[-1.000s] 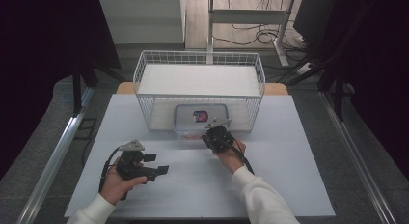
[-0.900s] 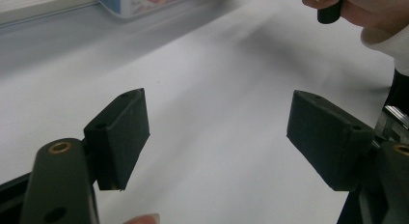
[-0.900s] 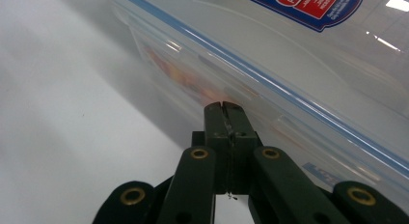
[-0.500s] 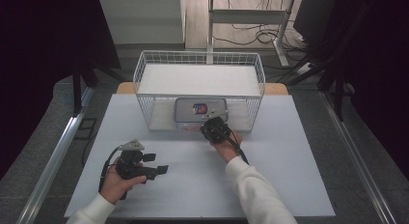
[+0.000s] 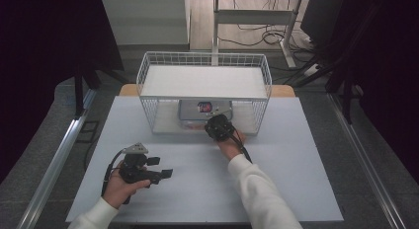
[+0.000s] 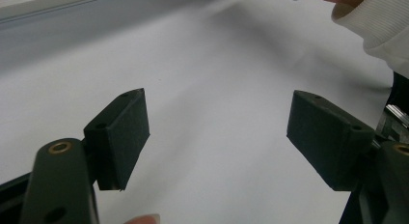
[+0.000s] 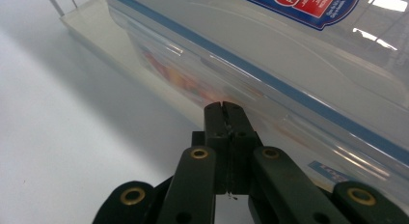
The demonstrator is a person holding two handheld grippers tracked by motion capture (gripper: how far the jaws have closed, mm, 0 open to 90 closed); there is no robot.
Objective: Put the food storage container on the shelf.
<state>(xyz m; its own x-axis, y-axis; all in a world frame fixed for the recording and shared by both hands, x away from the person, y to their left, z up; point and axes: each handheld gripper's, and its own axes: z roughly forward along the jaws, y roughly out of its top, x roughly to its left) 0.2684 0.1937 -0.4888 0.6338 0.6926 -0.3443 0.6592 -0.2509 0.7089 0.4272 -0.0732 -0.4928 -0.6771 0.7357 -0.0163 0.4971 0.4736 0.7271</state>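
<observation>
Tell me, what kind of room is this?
Probably a lab or workshop bench set up for recording. A white table holds a wire rack over a plastic box, dark curtains hang around it, and cables lie on the floor.

The table (image 5: pixel 197 189) is evenly lit from above, while its surroundings are left dark. Glare is seen on the box (image 7: pixel 308 64) lid; the nearby jaws are softly blurred.
</observation>
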